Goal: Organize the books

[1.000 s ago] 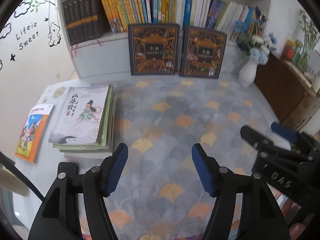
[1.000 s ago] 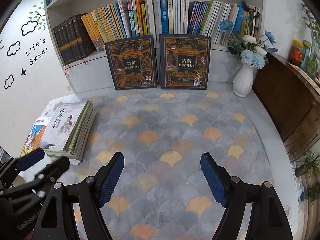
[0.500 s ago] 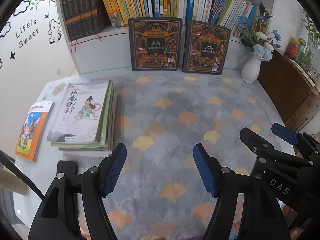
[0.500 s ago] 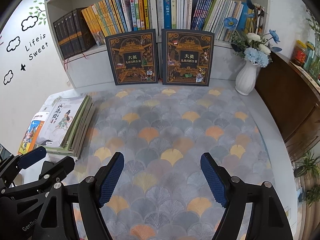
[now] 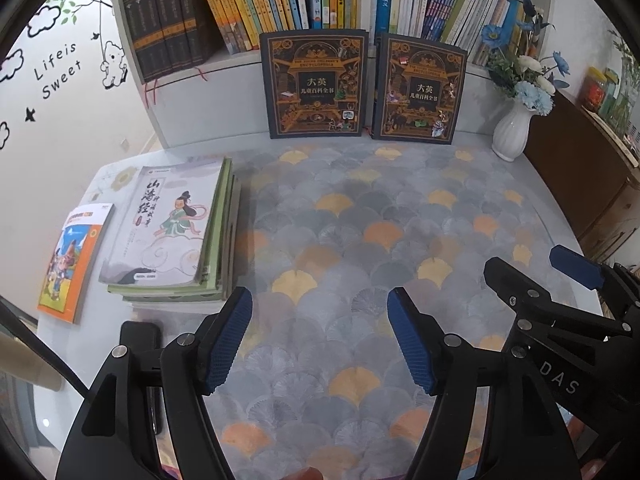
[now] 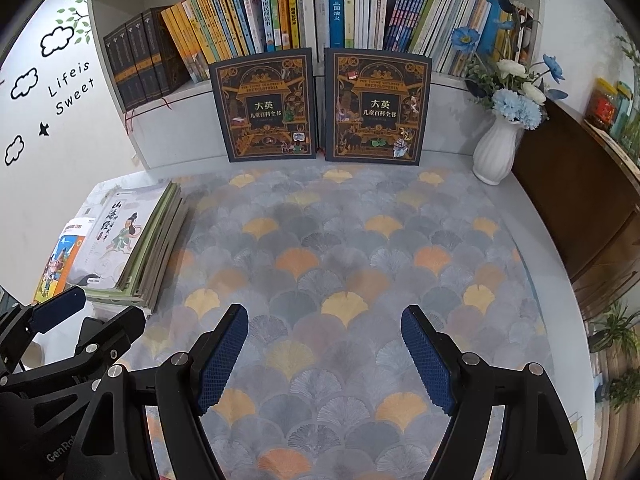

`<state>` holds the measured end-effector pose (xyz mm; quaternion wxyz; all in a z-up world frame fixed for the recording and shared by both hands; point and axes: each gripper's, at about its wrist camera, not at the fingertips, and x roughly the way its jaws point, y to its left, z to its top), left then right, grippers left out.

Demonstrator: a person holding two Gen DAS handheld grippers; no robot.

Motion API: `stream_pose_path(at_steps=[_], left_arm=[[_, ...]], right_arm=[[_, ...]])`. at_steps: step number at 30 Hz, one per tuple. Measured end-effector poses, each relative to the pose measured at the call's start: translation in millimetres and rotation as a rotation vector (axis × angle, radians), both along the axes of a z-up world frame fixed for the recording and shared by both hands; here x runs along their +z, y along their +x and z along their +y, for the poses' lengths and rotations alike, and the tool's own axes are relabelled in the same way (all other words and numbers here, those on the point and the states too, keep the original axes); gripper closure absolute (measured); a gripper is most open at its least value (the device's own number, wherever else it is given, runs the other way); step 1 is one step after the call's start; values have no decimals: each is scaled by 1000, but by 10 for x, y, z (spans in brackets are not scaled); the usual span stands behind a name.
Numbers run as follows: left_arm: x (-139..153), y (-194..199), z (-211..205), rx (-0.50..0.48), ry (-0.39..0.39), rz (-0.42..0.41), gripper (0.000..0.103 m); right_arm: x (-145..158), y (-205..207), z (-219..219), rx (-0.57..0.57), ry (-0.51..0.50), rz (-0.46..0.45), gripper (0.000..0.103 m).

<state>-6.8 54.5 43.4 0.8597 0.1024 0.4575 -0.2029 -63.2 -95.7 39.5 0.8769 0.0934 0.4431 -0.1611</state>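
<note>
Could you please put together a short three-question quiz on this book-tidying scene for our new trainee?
1. True or false: the two dark encyclopedias lie flat on the table.
2. What sits beside the stack of books, nearer the table's left edge? A) a vase B) an orange book C) a jar
3. Fill in: the left hand-held gripper and the right hand-held gripper are both ____ and hold nothing.

Key: 1 false, they stand upright against the bookshelf; 2 B, the orange book; 3 open.
</note>
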Motion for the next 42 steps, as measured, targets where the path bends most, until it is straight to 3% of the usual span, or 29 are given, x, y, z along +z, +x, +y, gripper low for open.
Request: stream_pose_path(at_steps=[18,42], left_arm=[[-388,-62,-377,-109,68,81,34],[-721,260,-391,-74,56,190,34]], right_arm=[[-187,-104,-259,-69,-4,57,26],[-535,107,-395,-77,32,143,26]])
